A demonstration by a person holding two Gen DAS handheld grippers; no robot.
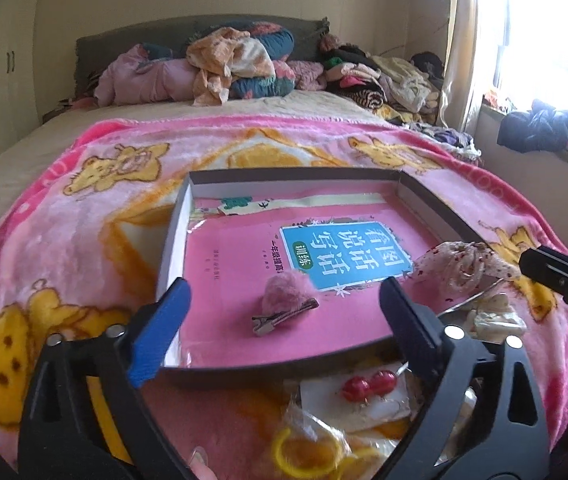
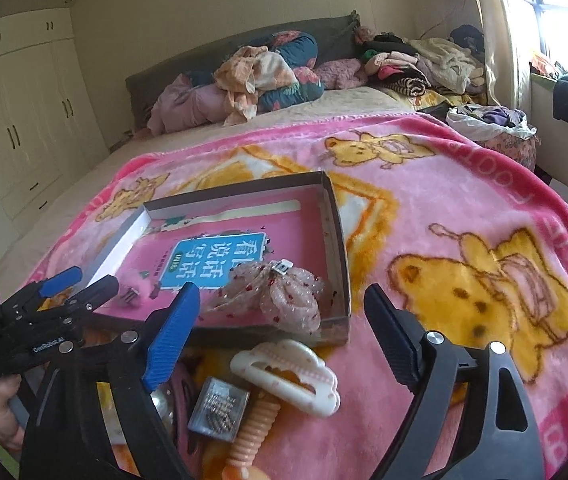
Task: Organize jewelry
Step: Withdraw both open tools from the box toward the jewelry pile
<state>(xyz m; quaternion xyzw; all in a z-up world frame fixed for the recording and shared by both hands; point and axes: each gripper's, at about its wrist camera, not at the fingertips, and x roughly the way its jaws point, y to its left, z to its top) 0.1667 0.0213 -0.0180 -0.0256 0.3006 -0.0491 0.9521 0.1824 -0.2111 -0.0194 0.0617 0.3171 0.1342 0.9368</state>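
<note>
A shallow grey box [image 1: 178,216] [image 2: 335,216] lies on the pink bear blanket with a pink book in it. A pink pompom hair clip [image 1: 284,306] [image 2: 136,282] rests on the book, just beyond my open left gripper [image 1: 284,286] and free of its pads. A spotted lace bow clip [image 1: 463,268] [image 2: 280,292] lies at the box's near right corner. My right gripper [image 2: 282,292] stands open in front of it, holding nothing. Nearer me lie a white cloud claw clip [image 2: 287,376], a small pin case [image 2: 220,404], red cherry bobbles [image 1: 367,386] and yellow hair ties [image 1: 307,452].
Piled clothes and bedding [image 1: 240,64] lie against the headboard at the far end of the bed. A wardrobe [image 2: 24,120] stands to the left. On the right is a window with more clothes on its ledge [image 1: 535,128]. A peach spiral tie [image 2: 252,436] lies by the claw clip.
</note>
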